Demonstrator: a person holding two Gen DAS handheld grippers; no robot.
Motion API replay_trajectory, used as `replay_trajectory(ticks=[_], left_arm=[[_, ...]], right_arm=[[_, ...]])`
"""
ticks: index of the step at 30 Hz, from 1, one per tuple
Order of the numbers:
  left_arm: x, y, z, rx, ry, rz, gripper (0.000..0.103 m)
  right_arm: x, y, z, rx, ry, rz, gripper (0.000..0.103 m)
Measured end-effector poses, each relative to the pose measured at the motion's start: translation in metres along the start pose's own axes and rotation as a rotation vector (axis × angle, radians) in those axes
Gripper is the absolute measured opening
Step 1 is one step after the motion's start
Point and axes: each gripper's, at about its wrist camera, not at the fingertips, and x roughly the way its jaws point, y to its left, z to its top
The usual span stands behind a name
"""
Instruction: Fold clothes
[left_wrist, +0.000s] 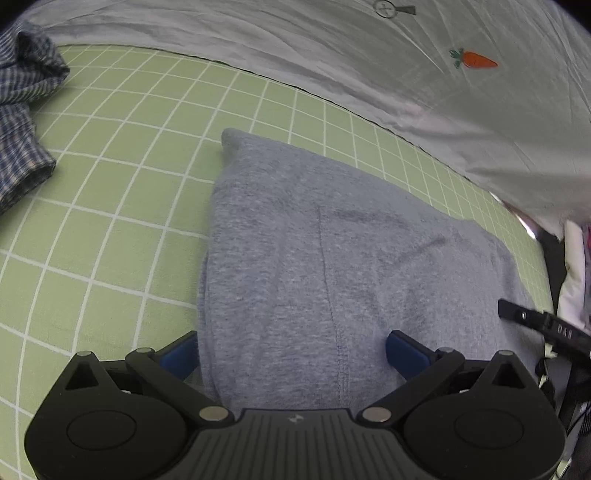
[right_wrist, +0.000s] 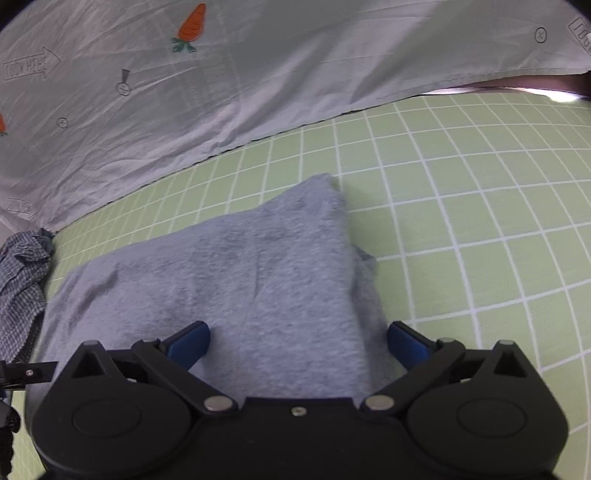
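A folded grey garment (left_wrist: 332, 251) lies on the green grid mat (left_wrist: 122, 177). My left gripper (left_wrist: 291, 350) is open, its blue pads (left_wrist: 404, 350) spread over the garment's near left edge; the left pad is half hidden by cloth. The garment also shows in the right wrist view (right_wrist: 258, 280). My right gripper (right_wrist: 297, 343) is open, its blue pads (right_wrist: 188, 343) spread over the garment's near right part. The right gripper's black body (left_wrist: 543, 323) shows at the right edge of the left wrist view.
A blue checked garment (left_wrist: 22, 122) lies crumpled at the mat's left; it also shows in the right wrist view (right_wrist: 22, 280). A grey sheet with carrot prints (left_wrist: 369, 62) borders the mat's far side. Bare green mat (right_wrist: 480, 221) lies right of the grey garment.
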Motion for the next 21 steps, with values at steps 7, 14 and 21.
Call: replay_trajectory(ticks=[7,14,21], left_arm=[[0.006,-0.011,0.000,0.096,0.001,0.037,0.103],[0.010,-0.010,0.004,0.057,0.024,-0.076,0.103],[0.016,-0.023,0.002,0.015,0.022,-0.077,0.100]], right_arm=[[0.003,0.002,0.001,-0.047,0.012,0.035,0.103],[0.005,0.007,-0.002,-0.039,0.041,0.165,0.103],[0.007,0.015,-0.005,0.012,0.060,0.261,0.103]])
